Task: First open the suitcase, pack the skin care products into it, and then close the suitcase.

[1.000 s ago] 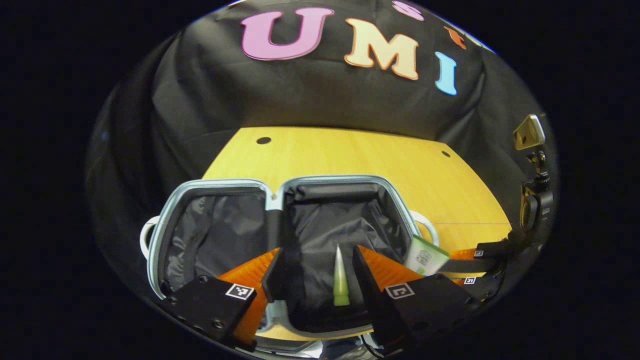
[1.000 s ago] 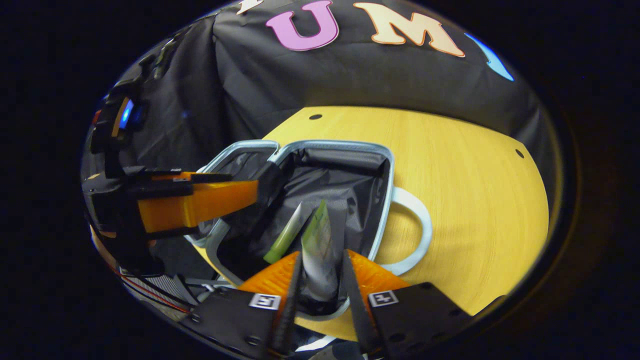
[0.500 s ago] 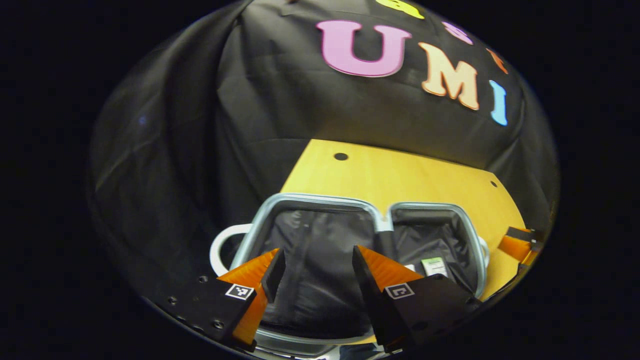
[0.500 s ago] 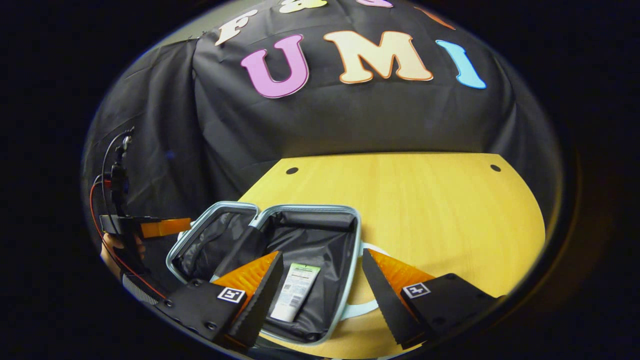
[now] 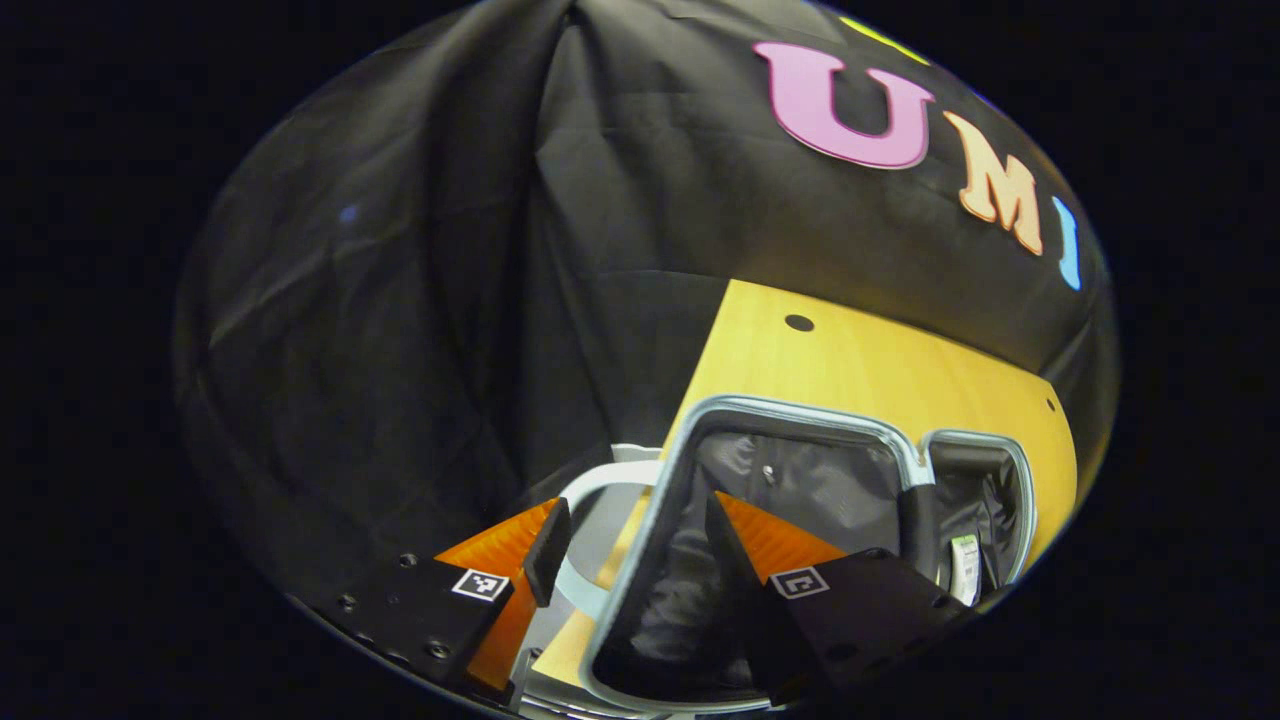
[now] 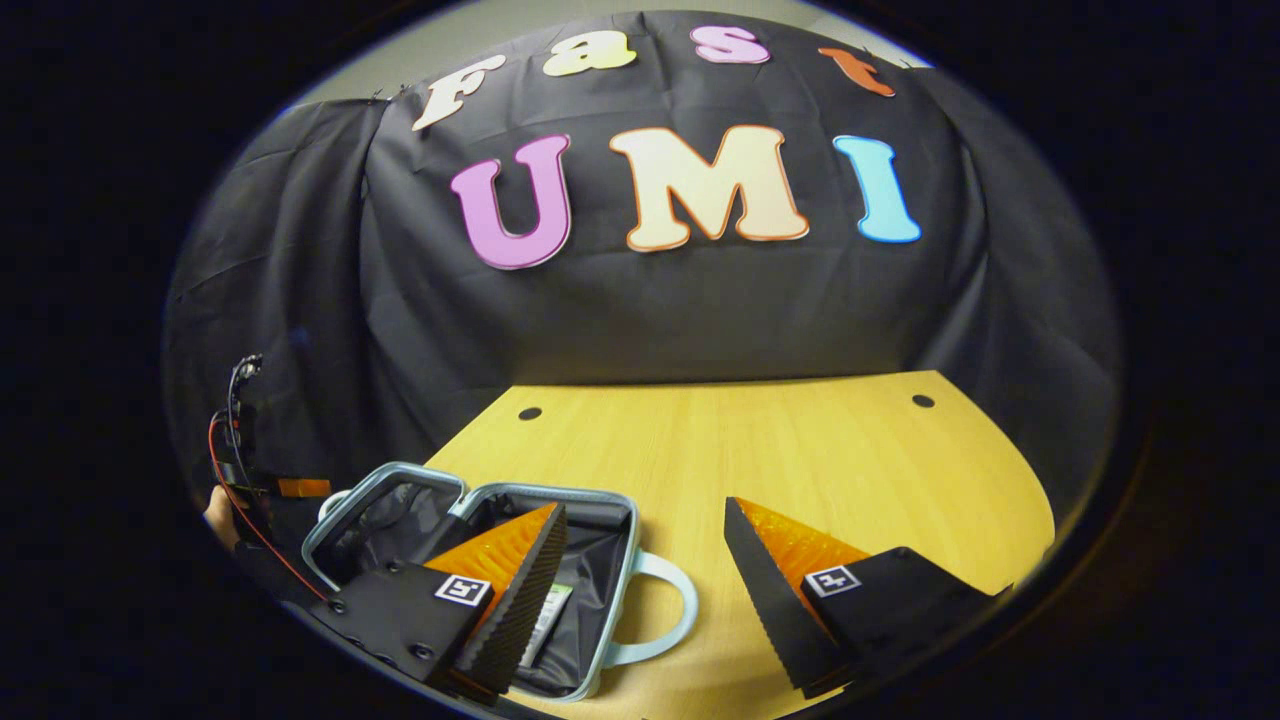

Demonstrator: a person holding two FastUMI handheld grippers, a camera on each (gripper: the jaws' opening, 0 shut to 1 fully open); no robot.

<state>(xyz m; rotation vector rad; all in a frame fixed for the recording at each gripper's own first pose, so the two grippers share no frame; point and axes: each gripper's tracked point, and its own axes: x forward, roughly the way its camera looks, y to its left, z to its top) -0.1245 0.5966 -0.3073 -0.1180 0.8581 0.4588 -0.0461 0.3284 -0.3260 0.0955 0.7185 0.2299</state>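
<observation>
Two halves of the suitcase [image 6: 480,590] lie flat open on your wooden tabletop [image 6: 800,450], each a rounded pale shell lined with loose, crinkly black fabric. A flat white tube [image 6: 545,615] rests in its right half. Your left gripper [image 5: 630,540] straddles the left half's rim beside its handle [image 5: 600,490], jaws apart and empty; your right gripper [image 6: 645,560] hovers above the suitcase's right handle, jaws wide apart. Closing could pinch that slack lining in the seam.

The suitcase [image 6: 610,655] is showing a pale blue rim and handle with black crinkled lining. The tube [image 6: 545,620] inside is looking white with a green band. The counter [image 6: 800,460] is glowing yellow wood-grain with dark round holes.
</observation>
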